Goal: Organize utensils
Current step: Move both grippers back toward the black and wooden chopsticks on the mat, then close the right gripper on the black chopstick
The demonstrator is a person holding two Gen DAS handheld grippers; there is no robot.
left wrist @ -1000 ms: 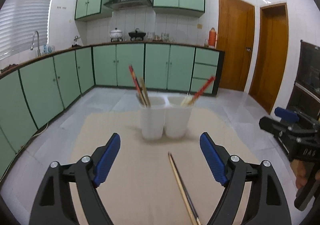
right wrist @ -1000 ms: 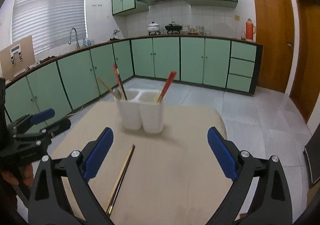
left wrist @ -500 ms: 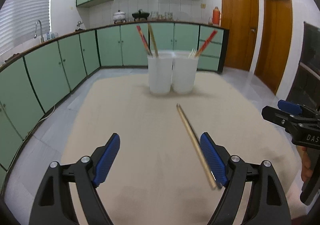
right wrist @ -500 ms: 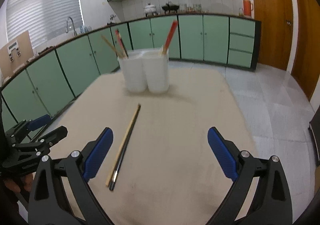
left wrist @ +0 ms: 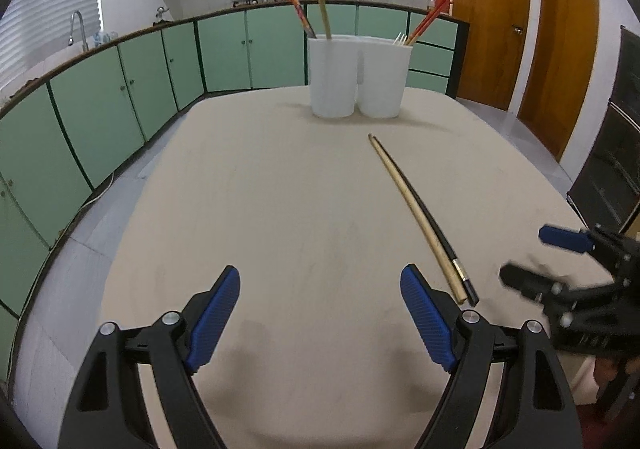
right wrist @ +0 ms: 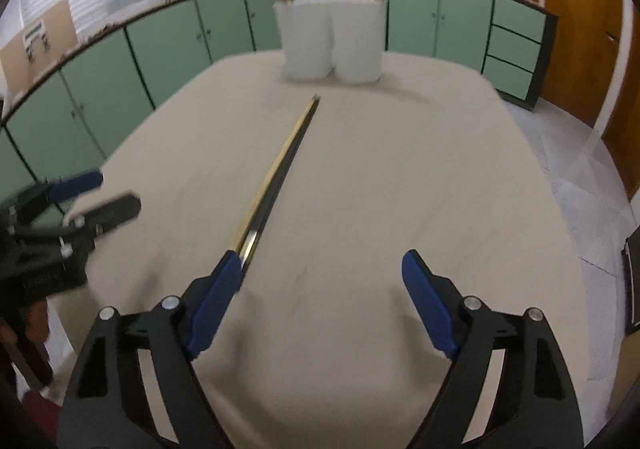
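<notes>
A tan chopstick (left wrist: 416,209) and a black chopstick (left wrist: 460,269) lie side by side on the beige table (left wrist: 280,209), pointing toward a white twin-cup holder (left wrist: 360,77) that has red and tan chopsticks standing in it. My left gripper (left wrist: 324,321) hovers open over bare table, left of the pair's near ends. My right gripper (right wrist: 322,305) is closing with nothing pressed between its pads. The pair (right wrist: 280,165) ends right at its left fingertip (right wrist: 224,281). Each gripper shows in the other's view: right gripper (left wrist: 540,261), left gripper (right wrist: 100,195).
Green kitchen cabinets (left wrist: 120,109) curve around behind the table, with a sink tap (left wrist: 78,29) at the left and wooden doors (left wrist: 560,49) at the right. A dark appliance (left wrist: 616,169) stands beyond the table's right edge. The holder (right wrist: 332,41) stands near the far edge.
Both grippers have sunk toward the table and tipped further down. The lying chopsticks now reach close to both grippers. The right jaws stand a little narrower.
</notes>
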